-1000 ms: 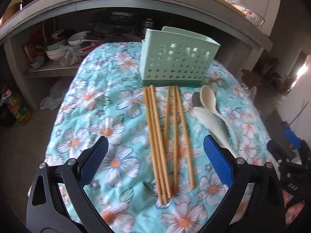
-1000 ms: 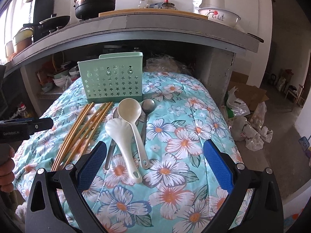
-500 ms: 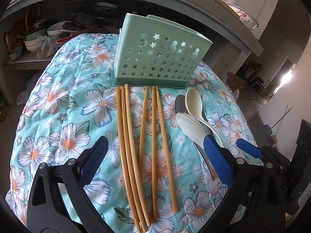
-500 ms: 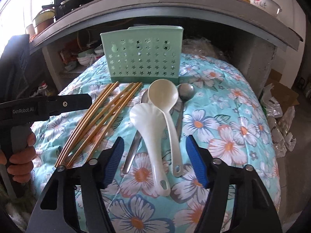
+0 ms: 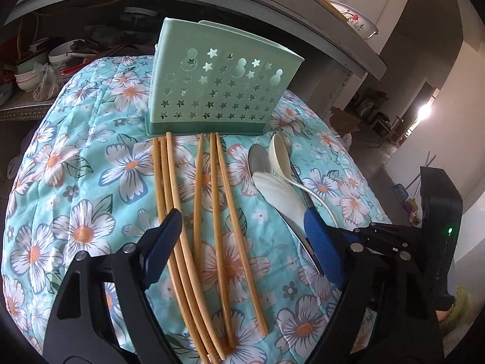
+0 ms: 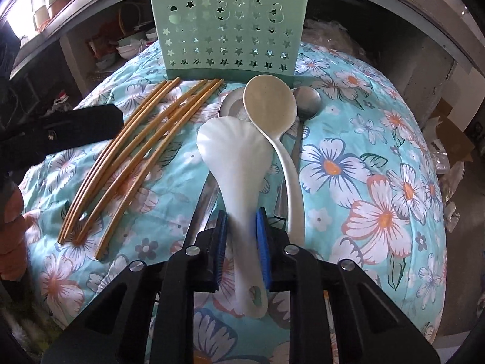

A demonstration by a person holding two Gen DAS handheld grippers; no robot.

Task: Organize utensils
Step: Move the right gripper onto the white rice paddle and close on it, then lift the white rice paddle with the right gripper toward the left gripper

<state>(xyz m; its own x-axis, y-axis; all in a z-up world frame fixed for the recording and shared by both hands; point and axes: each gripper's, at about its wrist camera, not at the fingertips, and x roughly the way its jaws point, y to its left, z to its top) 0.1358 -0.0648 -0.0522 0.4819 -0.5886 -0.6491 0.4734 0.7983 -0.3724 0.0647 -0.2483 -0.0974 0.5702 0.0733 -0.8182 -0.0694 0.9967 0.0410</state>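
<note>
Your left claw is apart and closing, straddling the chopsticks, pads not yet on them. Straight ahead of it the green holder stands upright on the floral cloth; can't tell what's inside it. To that claw's right lie the spoons. Your right claw is closing, pads pressing the handle of the white rice paddle. The cream ladle and metal spoon sit just right of it, holder beyond.
</note>
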